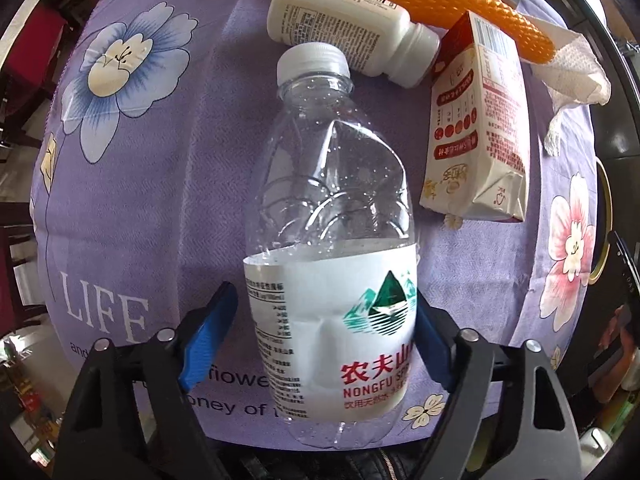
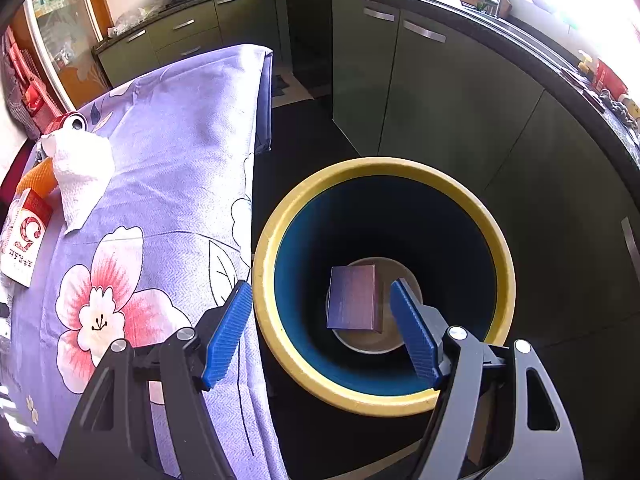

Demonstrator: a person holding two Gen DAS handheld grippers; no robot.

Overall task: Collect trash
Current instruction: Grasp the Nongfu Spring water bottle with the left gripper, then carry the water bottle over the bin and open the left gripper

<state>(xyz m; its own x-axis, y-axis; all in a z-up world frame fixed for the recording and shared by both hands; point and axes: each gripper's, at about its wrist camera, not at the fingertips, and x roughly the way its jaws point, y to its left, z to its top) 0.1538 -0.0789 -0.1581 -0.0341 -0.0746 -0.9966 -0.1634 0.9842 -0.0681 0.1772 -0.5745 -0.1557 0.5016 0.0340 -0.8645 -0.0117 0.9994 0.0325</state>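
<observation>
Right now your biggest surface is the purple flowered tablecloth (image 1: pixel 152 184), which fills the left wrist view and runs down the left side of the right wrist view. Beside its edge, on the dark floor, stands the yellow-rimmed bin (image 2: pixel 280 344), blue inside, with a dark flat box (image 2: pixel 354 298) lying at its bottom. Your right gripper (image 2: pixel 322 332) hangs over that bin with its blue pads spread and nothing between them.

On the cloth, your left gripper (image 1: pixel 326 334) straddles the clear water bottle (image 1: pixel 332 208), which lies with its white cap pointing away from you. The right pad looks to be touching the label, while the left pad stands just clear of it, so you do not seem to have a full grip yet; the fisheye makes that hard to judge.

Beyond the bottle lie a white plastic bottle (image 1: pixel 340 20) and an orange mesh sleeve (image 1: pixel 460 4). A red-and-cream drink carton (image 1: pixel 480 120) sits just right of the bottle's shoulder, with a crumpled paper towel (image 1: pixel 572 72) near the cloth's edge.
</observation>
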